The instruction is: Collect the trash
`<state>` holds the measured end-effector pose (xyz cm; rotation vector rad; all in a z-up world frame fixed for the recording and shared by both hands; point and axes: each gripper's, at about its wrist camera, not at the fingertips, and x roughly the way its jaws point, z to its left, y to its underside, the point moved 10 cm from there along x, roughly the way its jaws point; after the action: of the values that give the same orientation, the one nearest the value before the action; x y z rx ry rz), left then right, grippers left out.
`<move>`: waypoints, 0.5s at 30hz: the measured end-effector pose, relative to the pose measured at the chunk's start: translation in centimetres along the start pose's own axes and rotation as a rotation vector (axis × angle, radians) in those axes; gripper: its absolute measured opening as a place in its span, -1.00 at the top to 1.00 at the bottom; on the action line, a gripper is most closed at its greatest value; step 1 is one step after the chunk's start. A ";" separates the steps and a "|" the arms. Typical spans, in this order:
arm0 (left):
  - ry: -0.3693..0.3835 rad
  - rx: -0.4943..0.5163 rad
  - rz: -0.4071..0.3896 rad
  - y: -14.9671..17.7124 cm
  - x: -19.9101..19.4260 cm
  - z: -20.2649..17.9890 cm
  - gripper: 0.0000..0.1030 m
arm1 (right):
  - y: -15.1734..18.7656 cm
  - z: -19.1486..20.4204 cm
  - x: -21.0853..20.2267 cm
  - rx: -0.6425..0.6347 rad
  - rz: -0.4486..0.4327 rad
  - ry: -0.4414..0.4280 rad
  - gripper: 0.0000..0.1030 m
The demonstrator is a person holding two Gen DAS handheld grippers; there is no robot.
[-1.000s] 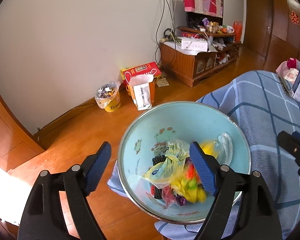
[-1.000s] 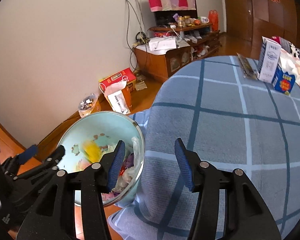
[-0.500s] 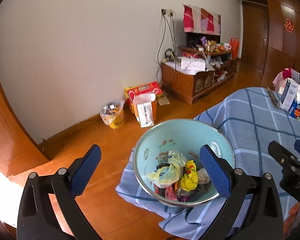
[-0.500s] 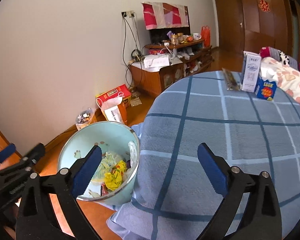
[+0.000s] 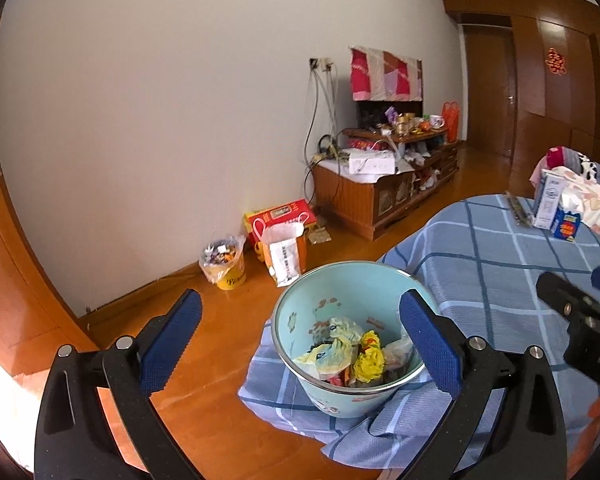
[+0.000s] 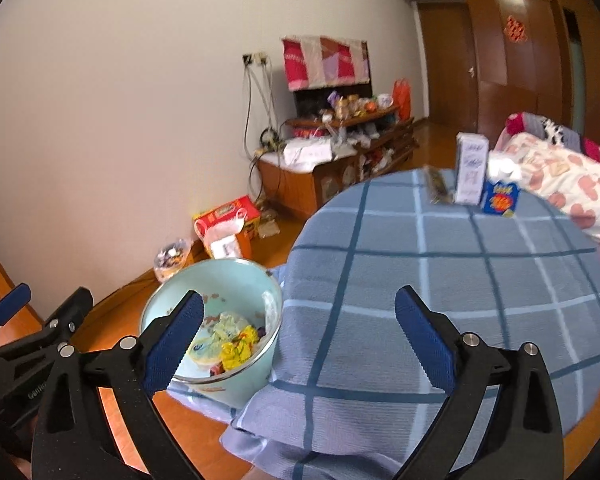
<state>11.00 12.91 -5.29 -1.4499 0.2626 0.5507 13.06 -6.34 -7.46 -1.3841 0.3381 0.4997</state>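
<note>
A light blue enamel basin (image 5: pixel 320 300) stands on the floor on a hanging corner of the blue checked tablecloth (image 5: pixel 500 264). It holds crumpled wrappers, among them a yellow one (image 5: pixel 370 360) and a pale green one (image 5: pixel 328 354). My left gripper (image 5: pixel 300 336) is open and empty, high above the basin. My right gripper (image 6: pixel 300 338) is open and empty over the table edge; the basin (image 6: pixel 220 276) lies to its left. The right gripper also shows at the right edge of the left wrist view (image 5: pixel 580 312).
On the far side of the table stand a white carton (image 6: pixel 471 174) and a small blue box (image 6: pixel 500 198). By the wall are a yellow bin with a bag (image 5: pixel 224 264), a white paper bag (image 5: pixel 284 252), a red box (image 5: pixel 280 216) and a wooden TV cabinet (image 5: pixel 380 184).
Both grippers have risen and drawn back from the basin, which now looks smaller and lower. The right gripper's jaws have opened wider. The wrappers lie in the basin.
</note>
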 end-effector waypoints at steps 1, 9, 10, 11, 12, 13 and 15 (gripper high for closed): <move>0.007 0.003 -0.010 -0.1 -0.3 0.0 -0.88 | -0.3 0.0 -0.5 -0.002 -0.015 0.005 -0.84; 0.042 0.004 -0.070 -1.4 -2.7 -0.4 -0.88 | -2.3 -0.2 -4.3 -0.003 -0.140 0.028 -0.84; 0.043 0.003 -0.076 -1.5 -2.9 -0.4 -0.88 | -2.5 -0.3 -4.6 0.002 -0.152 0.031 -0.85; 0.041 0.002 -0.079 -1.6 -3.0 -0.4 -0.88 | -2.7 -0.2 -4.9 0.004 -0.160 0.031 -0.85; 0.039 0.002 -0.082 -1.6 -3.1 -0.3 -0.88 | -2.8 -0.3 -5.2 0.006 -0.169 0.030 -0.85; 0.039 0.001 -0.085 -1.7 -3.2 -0.3 -0.88 | -3.0 -0.3 -5.3 0.006 -0.173 0.031 -0.85; 0.043 0.000 -0.086 -1.7 -3.3 -0.4 -0.88 | -3.0 -0.4 -5.4 0.005 -0.177 0.036 -0.85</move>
<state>9.13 11.79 -2.30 -1.4674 0.2325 0.4501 10.05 -7.81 -2.25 -1.4050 0.2427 0.3283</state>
